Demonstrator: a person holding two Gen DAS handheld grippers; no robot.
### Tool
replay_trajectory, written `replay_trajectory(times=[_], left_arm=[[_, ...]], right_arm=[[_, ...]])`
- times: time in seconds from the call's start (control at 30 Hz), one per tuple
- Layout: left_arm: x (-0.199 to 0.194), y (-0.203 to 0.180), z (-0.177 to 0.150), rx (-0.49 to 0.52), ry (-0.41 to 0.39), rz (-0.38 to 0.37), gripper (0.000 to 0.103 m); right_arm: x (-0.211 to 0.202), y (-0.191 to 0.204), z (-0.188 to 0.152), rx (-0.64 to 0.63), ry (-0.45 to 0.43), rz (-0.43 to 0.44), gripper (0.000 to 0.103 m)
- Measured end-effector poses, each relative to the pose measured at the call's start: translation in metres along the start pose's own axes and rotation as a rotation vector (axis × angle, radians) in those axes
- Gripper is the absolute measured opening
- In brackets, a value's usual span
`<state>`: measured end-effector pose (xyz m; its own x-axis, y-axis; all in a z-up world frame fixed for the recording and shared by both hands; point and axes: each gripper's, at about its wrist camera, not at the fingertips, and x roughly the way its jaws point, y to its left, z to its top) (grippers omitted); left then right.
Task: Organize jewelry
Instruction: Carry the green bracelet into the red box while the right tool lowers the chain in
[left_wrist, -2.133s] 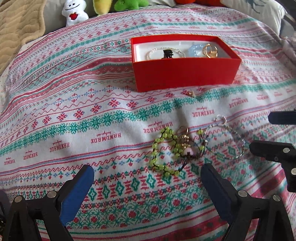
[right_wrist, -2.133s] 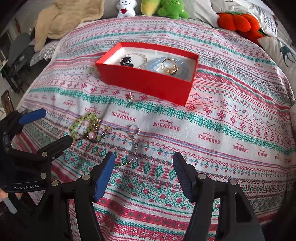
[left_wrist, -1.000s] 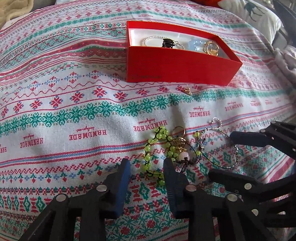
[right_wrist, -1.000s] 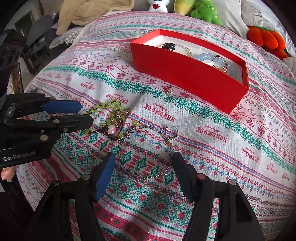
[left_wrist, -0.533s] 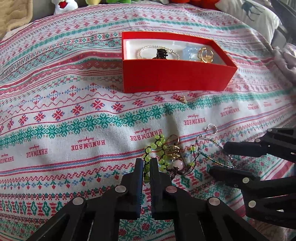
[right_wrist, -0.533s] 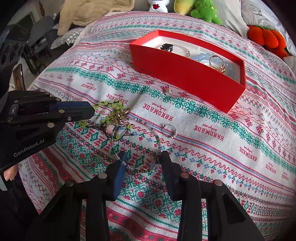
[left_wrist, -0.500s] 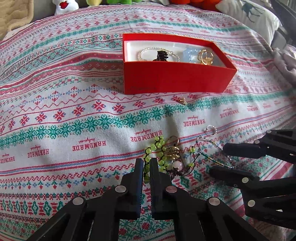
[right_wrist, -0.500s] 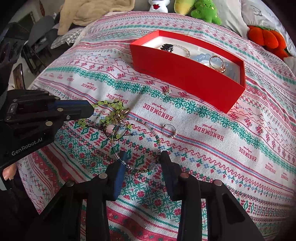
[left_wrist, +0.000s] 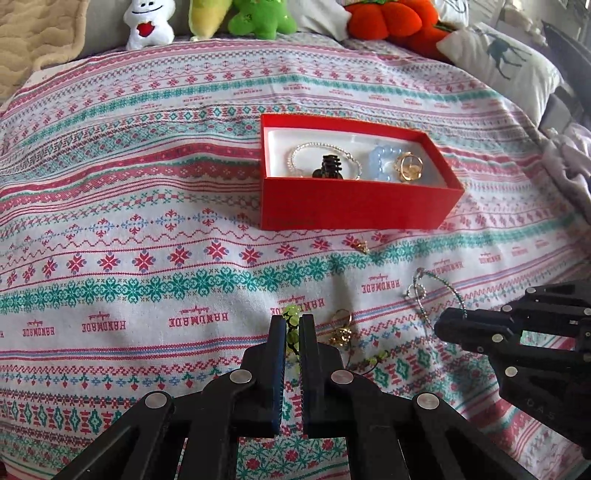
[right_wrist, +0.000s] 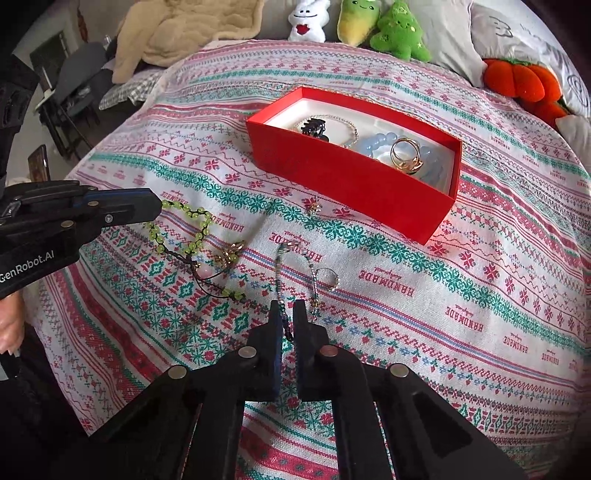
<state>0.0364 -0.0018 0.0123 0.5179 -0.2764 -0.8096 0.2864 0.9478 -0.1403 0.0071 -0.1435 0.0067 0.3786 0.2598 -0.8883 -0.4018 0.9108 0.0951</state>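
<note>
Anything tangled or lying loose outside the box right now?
Yes. A small earring lies alone on the blanket before the red box. A gold charm sits loose between the green bead bracelet and the thin beaded bracelet.

Bedspread (left_wrist: 147, 206): white with red, teal and pink knit-style bands, snowflake motifs, red "HANDMADE" lettering. Box (left_wrist: 354, 206): solid red outside, white lining. Inside: pale blue beads (left_wrist: 382, 166), gold ring (left_wrist: 408, 167), black clip (left_wrist: 328, 167), silvery-white chain (left_wrist: 295, 157). Bead bracelet (right_wrist: 195, 236): lime green beads on dark cord, one pink bead. Thin necklace (right_wrist: 280, 273): silver with teal-grey beads. Both grippers black, blue pads (right_wrist: 118, 197). Plushies: white with red heart (left_wrist: 147, 24), yellow-green (left_wrist: 207, 16), green (left_wrist: 262, 18), orange (left_wrist: 384, 20). Blanket (left_wrist: 33, 40): beige.
</note>
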Motion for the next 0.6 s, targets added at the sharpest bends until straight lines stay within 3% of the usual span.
replay_trajectory(times=[0.6], left_arm=[[-0.024,-0.005,0.043,-0.058,-0.072,-0.032,0.001]], right_arm=[[-0.030,-0.012,0.029,0.094,-0.021,0.030,0.002]])
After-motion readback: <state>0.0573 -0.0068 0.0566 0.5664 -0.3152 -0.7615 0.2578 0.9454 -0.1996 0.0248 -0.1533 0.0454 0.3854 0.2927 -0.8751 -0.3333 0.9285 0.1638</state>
